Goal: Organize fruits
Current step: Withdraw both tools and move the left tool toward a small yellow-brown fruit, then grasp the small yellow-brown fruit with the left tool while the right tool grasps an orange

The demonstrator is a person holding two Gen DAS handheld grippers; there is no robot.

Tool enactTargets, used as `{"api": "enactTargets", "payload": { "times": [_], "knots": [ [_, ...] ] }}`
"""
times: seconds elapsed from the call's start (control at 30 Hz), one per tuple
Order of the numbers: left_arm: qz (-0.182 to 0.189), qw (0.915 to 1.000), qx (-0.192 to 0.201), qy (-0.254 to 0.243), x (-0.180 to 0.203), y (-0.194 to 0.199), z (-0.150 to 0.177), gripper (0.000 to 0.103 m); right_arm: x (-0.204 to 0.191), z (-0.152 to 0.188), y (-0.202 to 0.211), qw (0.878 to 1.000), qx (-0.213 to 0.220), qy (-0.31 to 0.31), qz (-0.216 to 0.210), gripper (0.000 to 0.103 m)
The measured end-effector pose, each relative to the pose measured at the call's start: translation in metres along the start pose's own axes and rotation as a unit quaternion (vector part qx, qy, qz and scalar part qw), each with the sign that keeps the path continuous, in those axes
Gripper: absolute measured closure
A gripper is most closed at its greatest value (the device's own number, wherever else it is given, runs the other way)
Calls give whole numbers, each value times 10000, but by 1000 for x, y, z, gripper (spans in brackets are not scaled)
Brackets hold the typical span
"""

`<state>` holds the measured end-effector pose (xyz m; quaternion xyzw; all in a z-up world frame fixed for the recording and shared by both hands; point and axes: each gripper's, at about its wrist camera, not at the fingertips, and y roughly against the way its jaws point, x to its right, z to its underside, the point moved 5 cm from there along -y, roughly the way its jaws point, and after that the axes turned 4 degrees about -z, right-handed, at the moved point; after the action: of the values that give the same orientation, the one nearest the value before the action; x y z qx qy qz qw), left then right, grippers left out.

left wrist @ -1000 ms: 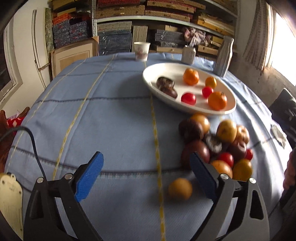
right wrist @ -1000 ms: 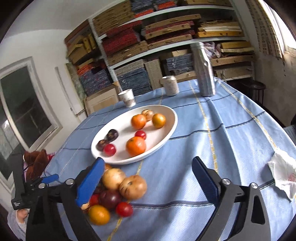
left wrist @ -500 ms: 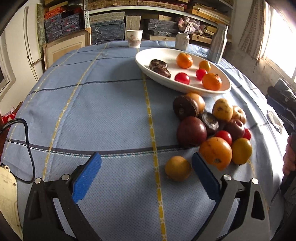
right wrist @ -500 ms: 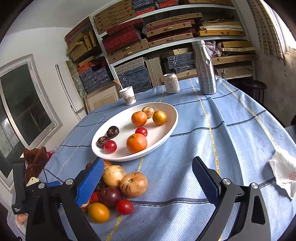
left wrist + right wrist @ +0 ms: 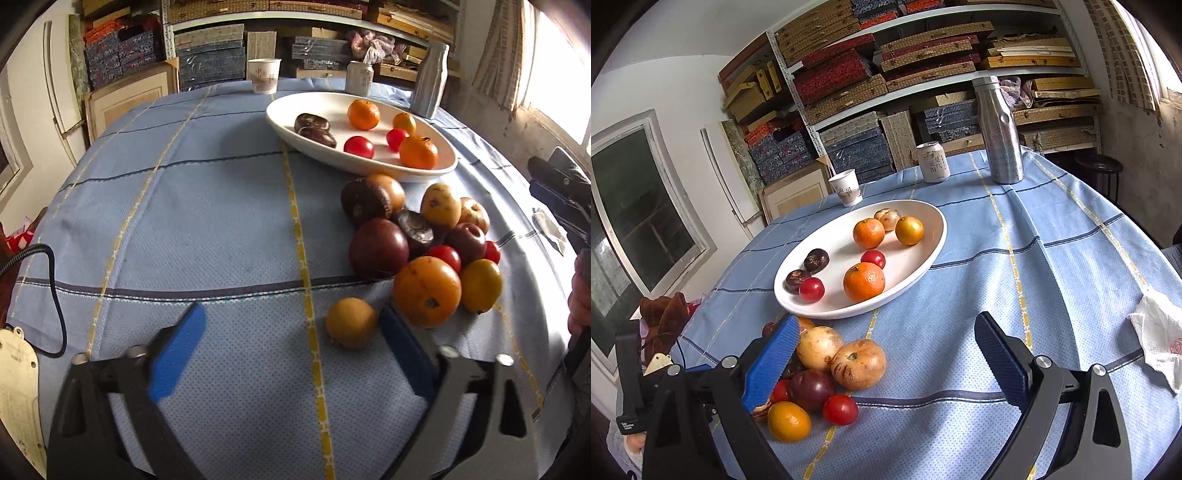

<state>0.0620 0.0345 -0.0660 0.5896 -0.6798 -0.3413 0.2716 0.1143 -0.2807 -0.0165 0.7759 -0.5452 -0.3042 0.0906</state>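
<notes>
Between my left gripper's (image 5: 291,332) blue pads sits a small yellow-orange fruit (image 5: 351,323), apart from the pile (image 5: 417,236) so it is easiest to take; the jaws have just been closing but touch nothing yet. My right gripper (image 5: 886,354) hangs wide open and empty, near the white oval dish (image 5: 923,266).

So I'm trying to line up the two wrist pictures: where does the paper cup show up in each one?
Left wrist view: the paper cup stands at the top centre, on the table's far edge, beyond the white plate.
Right wrist view: the paper cup is left of centre in the upper half, just beyond the plate's far-left rim.
Shared landmark: the drinks can, right of the cup in both.
</notes>
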Motion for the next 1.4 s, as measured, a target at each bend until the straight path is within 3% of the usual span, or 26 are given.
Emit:
{"api": "enactTargets", "payload": {
  "times": [0.13,0.4,0.53,0.8,0.9,0.97,1.13,1.4],
  "knots": [
    [193,9996,-148,-143,8,-6,1,52,0,1,-1,10000,-27,-20,-5,7],
    [319,9990,-160,-286,17,-7,2,58,-1,1,-1,10000,-49,-6,-21,7],
    [310,9991,-154,-252,16,-6,1,74,-3,5,-3,9998,-192,54,-68,7],
    [392,9991,-117,-105,10,-4,1,74,-25,25,9,9966,-388,700,-207,8],
    [405,9991,-115,-71,9,-4,1,74,-36,37,10,9926,-597,1022,-287,26],
    [405,9991,-130,-75,9,-5,1,74,-42,41,9,9901,-690,1167,-366,52],
    [402,9990,-146,-102,10,-5,1,74,-71,53,10,9790,-789,1783,-596,53],
    [427,9989,-149,-117,12,-6,1,74,-97,71,0,9616,-1243,2376,-586,54]
  ]
}}
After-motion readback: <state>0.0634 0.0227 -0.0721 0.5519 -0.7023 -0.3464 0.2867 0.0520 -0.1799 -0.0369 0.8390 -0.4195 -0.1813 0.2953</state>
